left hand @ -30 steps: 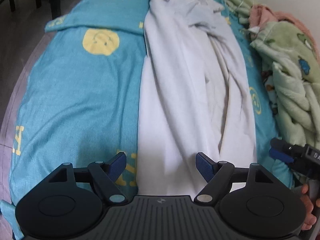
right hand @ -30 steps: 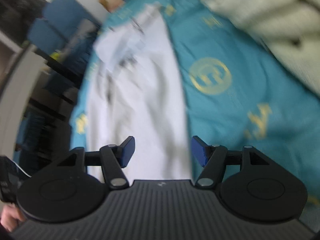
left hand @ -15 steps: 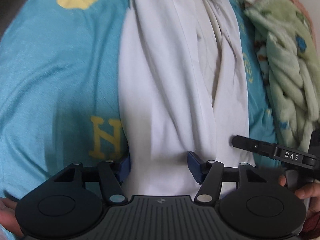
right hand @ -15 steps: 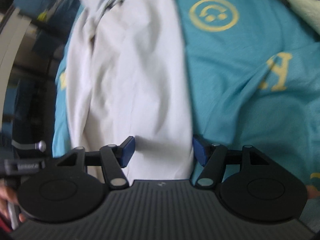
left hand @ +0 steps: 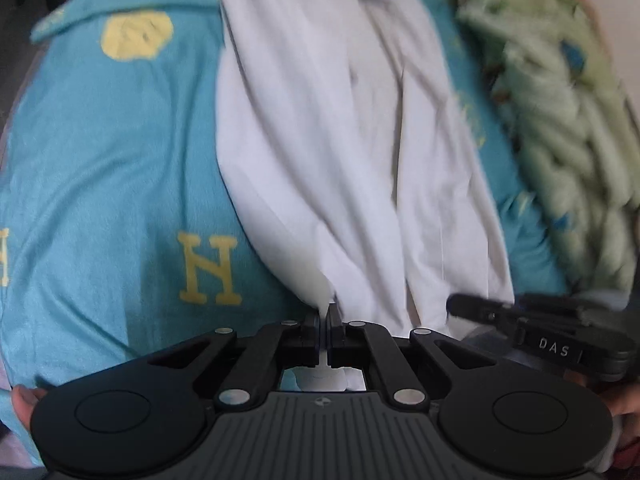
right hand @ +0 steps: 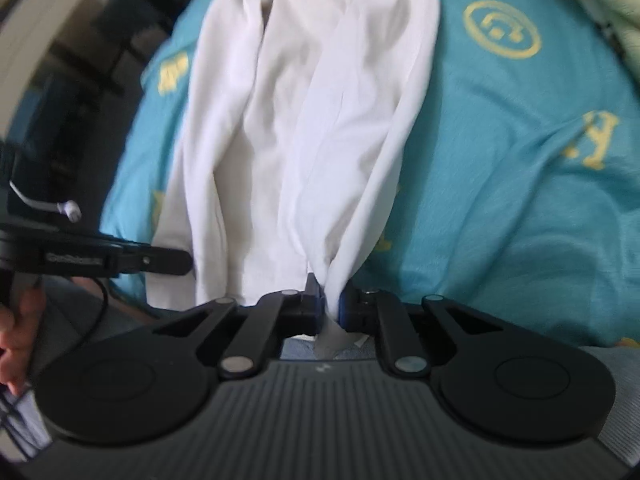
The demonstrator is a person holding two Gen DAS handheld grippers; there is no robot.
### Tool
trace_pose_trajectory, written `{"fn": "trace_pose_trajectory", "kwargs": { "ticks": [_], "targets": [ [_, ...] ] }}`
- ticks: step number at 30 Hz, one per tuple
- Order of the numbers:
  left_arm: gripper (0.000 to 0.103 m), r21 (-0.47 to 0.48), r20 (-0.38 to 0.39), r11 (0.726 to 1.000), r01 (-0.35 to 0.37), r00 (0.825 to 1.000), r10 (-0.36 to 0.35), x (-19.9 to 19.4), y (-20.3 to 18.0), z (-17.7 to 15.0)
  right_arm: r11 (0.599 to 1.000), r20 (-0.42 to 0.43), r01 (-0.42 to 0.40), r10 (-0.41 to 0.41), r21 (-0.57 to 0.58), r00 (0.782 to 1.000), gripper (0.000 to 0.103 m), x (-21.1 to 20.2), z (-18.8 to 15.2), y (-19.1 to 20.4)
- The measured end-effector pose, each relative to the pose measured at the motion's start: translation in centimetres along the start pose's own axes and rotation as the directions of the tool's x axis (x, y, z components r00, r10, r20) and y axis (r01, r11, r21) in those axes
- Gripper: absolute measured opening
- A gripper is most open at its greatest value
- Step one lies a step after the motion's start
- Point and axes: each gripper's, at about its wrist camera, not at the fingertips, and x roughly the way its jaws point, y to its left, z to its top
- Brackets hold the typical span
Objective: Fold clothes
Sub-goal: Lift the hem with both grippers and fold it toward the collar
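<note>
A long white garment (left hand: pixel 340 132) lies lengthwise on a teal bedsheet (left hand: pixel 100 168); it also shows in the right wrist view (right hand: pixel 312 120). My left gripper (left hand: pixel 324 318) is shut on the garment's near left corner. My right gripper (right hand: pixel 329 298) is shut on the near right corner, with cloth bunched between its pads. Each gripper shows at the edge of the other's view: the right one (left hand: pixel 532 340) and the left one (right hand: pixel 112 258). The near hem is pulled up into two gathered points.
A green and pink fleece blanket (left hand: pixel 568 120) is heaped along the right side of the bed. The sheet (right hand: pixel 520 160) bears yellow letters and smiley prints. Dark furniture (right hand: pixel 60 80) and floor lie past the bed's left edge.
Both grippers were open over the garment's near hem; they have now shut on its two near corners and gathered the cloth up.
</note>
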Motion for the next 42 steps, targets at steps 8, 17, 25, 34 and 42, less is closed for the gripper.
{"fn": "trace_pose_trajectory", "kwargs": {
  "ticks": [8,17,25,34,42],
  "targets": [
    [0.002,-0.065,0.307,0.975,0.214,0.934,-0.184,-10.6,-1.4,-0.4,0.976,0.310,-0.196,0.160,0.091,0.937,0.011,-10.4,2.4,-2.5],
    [0.002,-0.021,0.438,0.973,0.230,0.877,-0.198,-18.1,-4.7,-4.6,0.974,0.429,-0.225,0.193,0.024,0.882,0.011,-16.9,-0.2,-2.5],
    [0.002,0.015,0.455,0.966,0.258,0.859,-0.236,-20.5,-4.9,-12.0,0.966,0.414,-0.259,0.240,-0.011,0.878,0.011,-19.3,-7.4,-3.6],
    [0.003,0.027,0.561,0.978,0.209,0.806,-0.188,-21.0,-5.6,-4.8,0.967,0.494,-0.253,0.215,0.010,0.843,0.011,-19.3,-1.3,-3.8],
    [0.003,-0.004,0.637,0.998,0.057,0.770,-0.041,-14.3,-4.5,8.3,0.987,0.517,-0.163,0.136,0.008,0.845,0.011,-13.0,10.7,-4.1]
  ]
}}
